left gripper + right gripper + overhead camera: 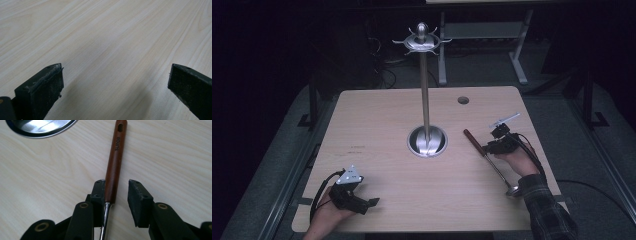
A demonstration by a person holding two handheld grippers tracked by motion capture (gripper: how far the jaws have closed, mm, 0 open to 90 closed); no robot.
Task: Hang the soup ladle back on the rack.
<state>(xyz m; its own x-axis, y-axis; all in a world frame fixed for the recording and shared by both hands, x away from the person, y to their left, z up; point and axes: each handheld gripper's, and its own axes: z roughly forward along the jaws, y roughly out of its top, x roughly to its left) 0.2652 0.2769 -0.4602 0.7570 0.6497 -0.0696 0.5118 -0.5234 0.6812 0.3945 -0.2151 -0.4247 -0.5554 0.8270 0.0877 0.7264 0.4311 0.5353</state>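
A long utensil with a brown wooden handle (115, 155) and a thin metal shaft lies flat on the wooden table (377, 120), right of centre. Its metal bowl end (512, 190) points toward the person. My right gripper (117, 183) straddles the lower end of the handle. One jaw rests against the wood and the other stands clear, so the jaws are open around it. In the high view the right gripper (486, 149) sits at the handle (473, 141). My left gripper (116, 82) is open wide over bare wood, and rests at the near left (373, 202).
A tall metal stand (425, 90) rises from a round shiny base (427, 141) at the table's middle, with a ring of hooks (422, 41) at its top. The base's rim (37, 128) lies just beyond the handle tip. A cable hole (463, 100) sits at the far right.
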